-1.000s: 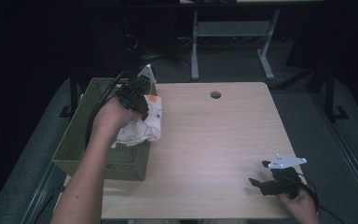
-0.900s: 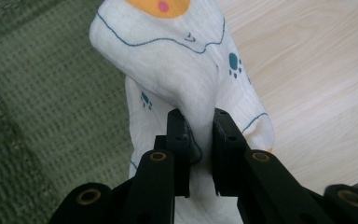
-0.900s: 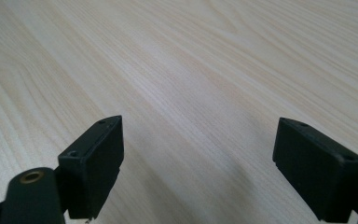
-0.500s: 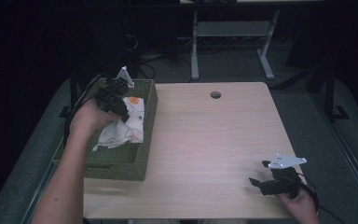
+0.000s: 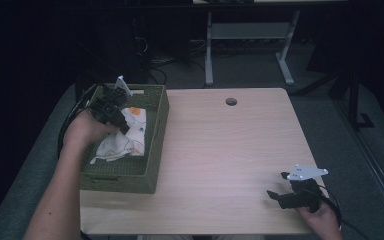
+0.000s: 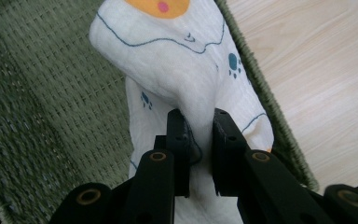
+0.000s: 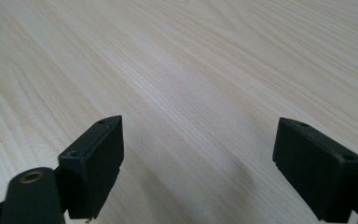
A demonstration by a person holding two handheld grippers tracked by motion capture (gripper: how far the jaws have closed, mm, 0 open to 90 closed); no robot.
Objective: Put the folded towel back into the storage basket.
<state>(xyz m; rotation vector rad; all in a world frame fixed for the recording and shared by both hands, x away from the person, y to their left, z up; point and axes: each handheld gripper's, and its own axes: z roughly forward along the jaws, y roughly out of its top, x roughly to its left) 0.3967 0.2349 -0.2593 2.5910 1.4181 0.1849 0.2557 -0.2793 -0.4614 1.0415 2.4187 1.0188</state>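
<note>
Our left hand-held gripper [image 6: 198,140] is pinching a raised fold of the white printed cloth [image 5: 122,137], which lies inside the green woven basket [image 5: 157,125] at the worktop's [image 5: 230,150] left edge. We judge the cloth light, soft and limp, so it will sag and drape; a bunched fold is the best place to grip. Its long axis runs along the basket, away from us. Our right hand-held gripper [image 7: 198,158] hovers spread over bare wood

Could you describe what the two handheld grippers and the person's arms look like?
Both grippers, left gripper and right gripper, are black, with blocky fingers on pivoting links, brass-coloured pins, trailing black cables, and a pale three-cornered plate on top. The forearms are bare, no sleeves showing.
</note>
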